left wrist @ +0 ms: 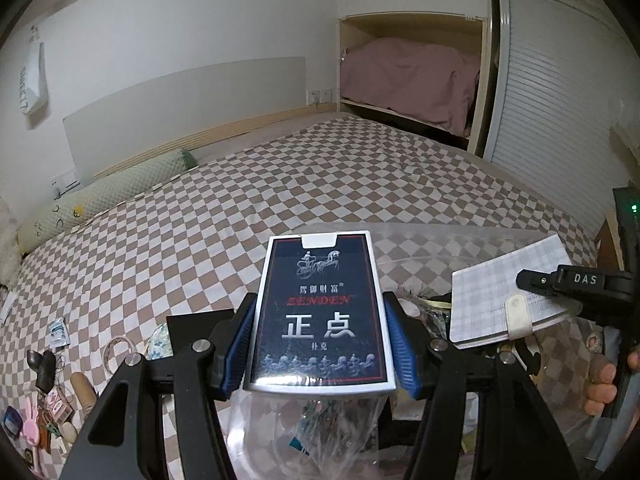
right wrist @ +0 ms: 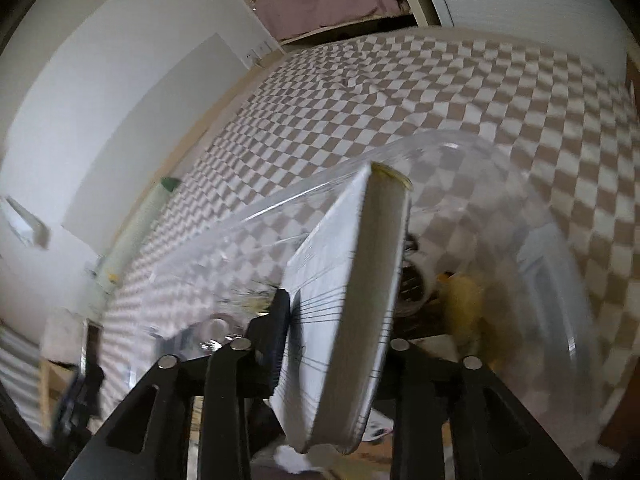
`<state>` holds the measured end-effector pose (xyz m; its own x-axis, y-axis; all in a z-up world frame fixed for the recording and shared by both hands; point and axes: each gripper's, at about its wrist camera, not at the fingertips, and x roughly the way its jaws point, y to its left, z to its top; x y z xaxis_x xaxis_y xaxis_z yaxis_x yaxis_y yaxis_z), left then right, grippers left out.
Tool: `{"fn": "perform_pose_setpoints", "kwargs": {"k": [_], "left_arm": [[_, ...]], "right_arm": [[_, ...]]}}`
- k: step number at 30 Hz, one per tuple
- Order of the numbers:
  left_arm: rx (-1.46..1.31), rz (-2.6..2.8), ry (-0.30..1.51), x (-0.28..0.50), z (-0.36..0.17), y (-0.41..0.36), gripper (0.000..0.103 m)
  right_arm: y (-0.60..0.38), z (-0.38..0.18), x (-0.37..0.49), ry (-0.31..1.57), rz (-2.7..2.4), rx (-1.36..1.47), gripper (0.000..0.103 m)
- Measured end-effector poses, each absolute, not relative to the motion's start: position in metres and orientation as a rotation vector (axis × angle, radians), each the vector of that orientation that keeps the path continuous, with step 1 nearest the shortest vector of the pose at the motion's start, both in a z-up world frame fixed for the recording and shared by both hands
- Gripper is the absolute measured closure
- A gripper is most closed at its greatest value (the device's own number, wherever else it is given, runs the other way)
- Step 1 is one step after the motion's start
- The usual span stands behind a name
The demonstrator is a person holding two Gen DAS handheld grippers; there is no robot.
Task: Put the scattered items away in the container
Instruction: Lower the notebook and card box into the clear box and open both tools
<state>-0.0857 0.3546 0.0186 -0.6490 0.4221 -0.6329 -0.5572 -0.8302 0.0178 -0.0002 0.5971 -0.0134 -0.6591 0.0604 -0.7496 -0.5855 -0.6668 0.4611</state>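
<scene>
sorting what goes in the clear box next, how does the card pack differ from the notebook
The card pack is dark navy with red trim; the notebook is pale checked with a white strap. The pack is glossy and printed with lettering; the notebook's cover is plain. The pack faces the left camera flat; the notebook shows its page edge to the right camera. Both hang over the clear box.

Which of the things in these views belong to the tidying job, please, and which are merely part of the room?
Part of the job:
- card box in the left gripper
- notebook at the right gripper
- clear container
- scattered small items

Just lying about:
- bolster pillow
- pink bedding on the shelf
</scene>
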Motion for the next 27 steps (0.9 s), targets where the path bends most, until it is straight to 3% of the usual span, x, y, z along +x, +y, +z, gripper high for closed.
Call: {"fn": "perform_pose_setpoints", "kwargs": {"k": [4, 9, 21, 27], "left_arm": [[-0.86, 2.417, 0.319, -0.09, 0.018, 0.362, 0.043], [-0.897, 2.39, 0.325, -0.099, 0.015, 0.373, 0.043], [-1.056, 2.345, 0.339, -0.124, -0.003, 0.391, 0.043], [-1.11, 2.359, 0.442, -0.134, -0.012, 0.401, 0.043]], "right_arm": [[0.593, -0.008, 0.006, 0.829, 2.33, -1.063, 0.056], [0.589, 0.009, 0.02, 0.57, 2.273, -0.999, 0.053], [0.572, 0.013, 0.027, 0.531, 2.339, -0.987, 0.053], [0.57, 0.012, 0.015, 0.552, 2.371, -1.011, 0.053]]}}
